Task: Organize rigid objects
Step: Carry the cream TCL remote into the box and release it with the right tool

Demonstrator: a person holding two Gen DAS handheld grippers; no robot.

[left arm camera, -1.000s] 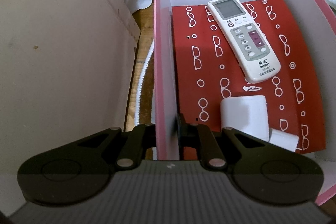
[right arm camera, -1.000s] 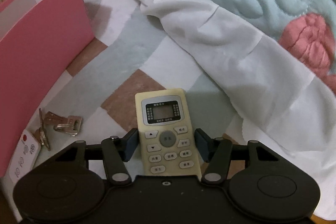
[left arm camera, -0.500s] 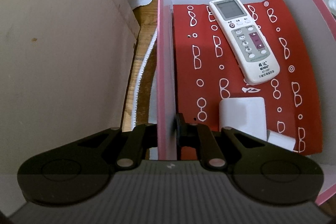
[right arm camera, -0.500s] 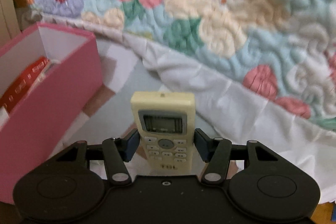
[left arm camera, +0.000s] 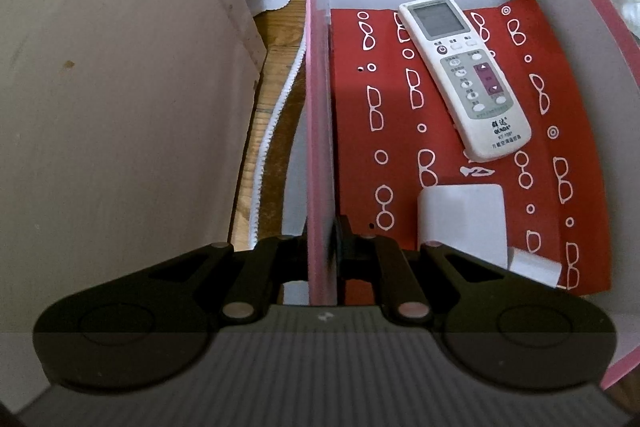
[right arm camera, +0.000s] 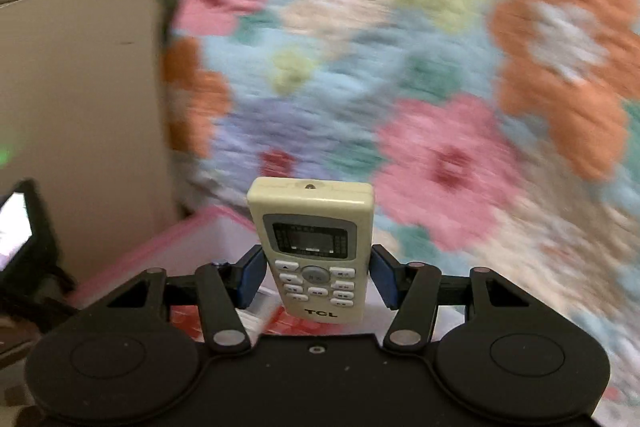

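My left gripper [left arm camera: 325, 247] is shut on the left wall of the pink box [left arm camera: 318, 115]. The box has a red patterned lining and holds a white remote [left arm camera: 464, 75], a white charger block [left arm camera: 464, 219] and a smaller white piece [left arm camera: 534, 267]. My right gripper [right arm camera: 316, 281] is shut on a cream TCL remote [right arm camera: 312, 247], held upright in the air above the pink box's rim [right arm camera: 160, 247].
A beige cardboard panel [left arm camera: 120, 87] stands left of the box, with a strip of wooden floor and a white zipper strip [left arm camera: 276, 131] between them. A floral quilt [right arm camera: 400, 67], blurred, fills the right wrist view. A dark device with a lit screen [right arm camera: 20, 231] is at its left.
My right gripper has lifted the cream remote off the bed and swung it left, over the pink box. My left gripper keeps its hold on the box wall; the box has shifted slightly.
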